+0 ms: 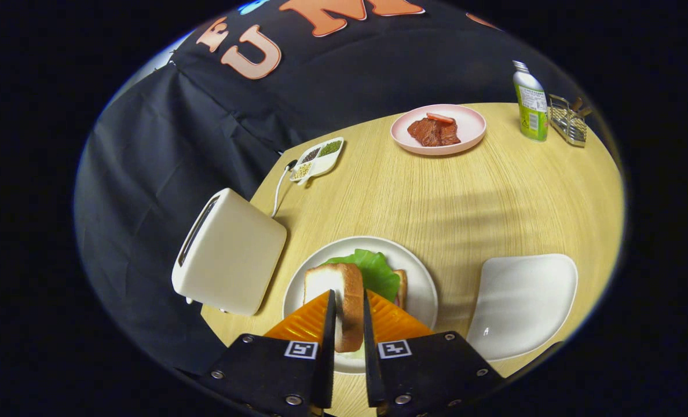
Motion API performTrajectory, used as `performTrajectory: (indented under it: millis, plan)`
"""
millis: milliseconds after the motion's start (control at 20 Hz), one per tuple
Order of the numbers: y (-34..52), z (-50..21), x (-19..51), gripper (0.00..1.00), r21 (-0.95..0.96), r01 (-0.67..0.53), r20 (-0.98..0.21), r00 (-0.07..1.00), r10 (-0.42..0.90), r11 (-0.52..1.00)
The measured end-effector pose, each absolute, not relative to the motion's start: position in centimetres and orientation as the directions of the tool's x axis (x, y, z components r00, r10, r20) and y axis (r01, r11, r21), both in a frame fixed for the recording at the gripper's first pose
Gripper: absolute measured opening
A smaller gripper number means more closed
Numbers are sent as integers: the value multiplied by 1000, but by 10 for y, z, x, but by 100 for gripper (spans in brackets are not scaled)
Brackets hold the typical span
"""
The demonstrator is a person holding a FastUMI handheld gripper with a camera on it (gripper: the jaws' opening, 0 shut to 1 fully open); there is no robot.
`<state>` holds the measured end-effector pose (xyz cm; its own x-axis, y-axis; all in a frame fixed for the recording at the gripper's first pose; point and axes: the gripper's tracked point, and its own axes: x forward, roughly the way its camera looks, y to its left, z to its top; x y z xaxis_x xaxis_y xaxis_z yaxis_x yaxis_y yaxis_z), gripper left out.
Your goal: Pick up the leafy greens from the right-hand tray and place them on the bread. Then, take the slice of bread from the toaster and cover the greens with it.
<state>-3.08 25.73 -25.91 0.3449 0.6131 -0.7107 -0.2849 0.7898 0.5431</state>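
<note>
Toasted brown crust runs down the edge of the bread slice (344,304) clamped between the tongs (348,313). Gripper view: both fingers press on the slice's two faces and it is held on edge, upright, above the round white plate (422,286). On that plate the leafy greens (373,269) lie spread just ahead of the fingers. Part of the lower bread (401,284) peeks out on the right of the greens; most of it is covered.

Step in hand, by my reading: the covering step. The greens part looks done, and the toaster (228,252) beside the plate on the left shows an empty-looking slot, though the slot interior is hard to read.

To do it well: tip the slice from upright to flat and centre it over the greens. Lower until it rests, and only then part the fingers. Letting go while the slice is on edge risks it toppling off the stack or dragging the leaf aside.

Around: the empty white tray (523,304) sits on the right of the plate, near but apart. The toaster body is close on the left, so a wide swing that way could clip it. Further off on the table (494,191) stand a pink plate of meat (438,129), a small divided dish (318,158), a bottle (530,103) and a wire rack (568,120), all well clear of the work.
</note>
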Motion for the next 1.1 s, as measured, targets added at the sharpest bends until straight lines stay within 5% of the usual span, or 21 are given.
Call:
performTrajectory:
  millis: [300,650,1100]
  plan:
    - [225,-248,-8,44,400,-336,-680,514,522,853]
    - [159,-162,20,75,256,-288,-467,799,379,923]
    - [113,-61,16,87,120,-222,-130,963,236,968]
